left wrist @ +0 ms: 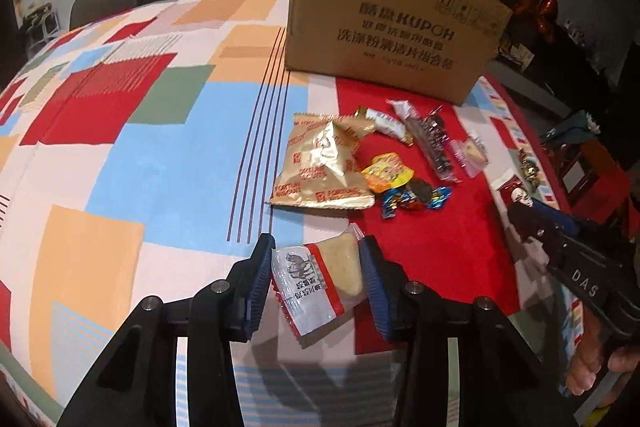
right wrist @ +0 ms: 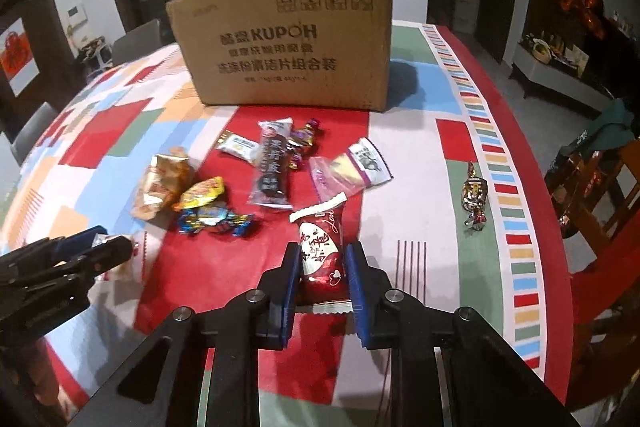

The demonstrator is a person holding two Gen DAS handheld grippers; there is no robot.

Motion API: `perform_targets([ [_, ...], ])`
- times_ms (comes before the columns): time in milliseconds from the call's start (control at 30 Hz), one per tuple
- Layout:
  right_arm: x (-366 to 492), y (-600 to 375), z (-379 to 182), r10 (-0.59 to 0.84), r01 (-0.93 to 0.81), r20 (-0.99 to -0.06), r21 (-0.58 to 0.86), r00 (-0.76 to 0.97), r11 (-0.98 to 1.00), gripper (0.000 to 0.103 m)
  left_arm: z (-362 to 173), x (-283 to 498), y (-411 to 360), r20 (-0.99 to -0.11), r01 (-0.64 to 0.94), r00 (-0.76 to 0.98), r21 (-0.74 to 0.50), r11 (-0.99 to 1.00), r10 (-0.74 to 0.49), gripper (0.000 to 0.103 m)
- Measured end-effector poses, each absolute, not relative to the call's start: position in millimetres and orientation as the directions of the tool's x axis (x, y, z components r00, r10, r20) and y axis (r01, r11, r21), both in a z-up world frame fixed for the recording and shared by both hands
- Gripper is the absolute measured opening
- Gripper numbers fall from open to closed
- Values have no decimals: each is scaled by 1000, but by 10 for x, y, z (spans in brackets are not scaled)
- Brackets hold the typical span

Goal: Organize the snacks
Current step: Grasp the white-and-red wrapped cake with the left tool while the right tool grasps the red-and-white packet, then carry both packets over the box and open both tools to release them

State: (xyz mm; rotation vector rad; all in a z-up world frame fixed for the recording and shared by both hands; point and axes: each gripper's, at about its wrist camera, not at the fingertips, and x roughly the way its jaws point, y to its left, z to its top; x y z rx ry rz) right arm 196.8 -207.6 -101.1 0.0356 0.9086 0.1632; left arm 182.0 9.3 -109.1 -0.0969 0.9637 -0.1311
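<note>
Left gripper (left wrist: 316, 281) fingers pinch the white-and-red cake packet (left wrist: 316, 277); right gripper (right wrist: 322, 281) fingers clamp the red snack bar (right wrist: 322, 255). Carton (right wrist: 284, 43) at 12 o'clock. Risk: slick wrappers slipping out before they clear its wall.

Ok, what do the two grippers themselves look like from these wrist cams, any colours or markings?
Both match: the left gripper and the right gripper have black angular linkage arms with round silver pivot pins and blue ribbed pads on the fingers. In the left wrist view the right gripper's black body carries white letters "DAS". No cables or sleeves are visible.
</note>
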Motion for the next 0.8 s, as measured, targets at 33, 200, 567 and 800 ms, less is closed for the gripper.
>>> perform_targets([
  [33,1946,-2068,-983,162,-130,-777,103,608,986,24,-1058,1809,94,-807,71,569,-142,987,-157,43],
  [200,1877,-2059,-842,185,-146,-751,119,633,982,24,-875,1768,82,-778,89,606,-139,986,-165,43],
  [567,1843,-2041,-472,215,-173,-683,131,698,976,24,-482,1805,4,-712,143,673,-137,980,-198,43],
  [800,1936,-2013,-232,224,-172,-638,143,737,975,24,-212,1888,-70,-660,179,720,-121,976,-214,43],
])
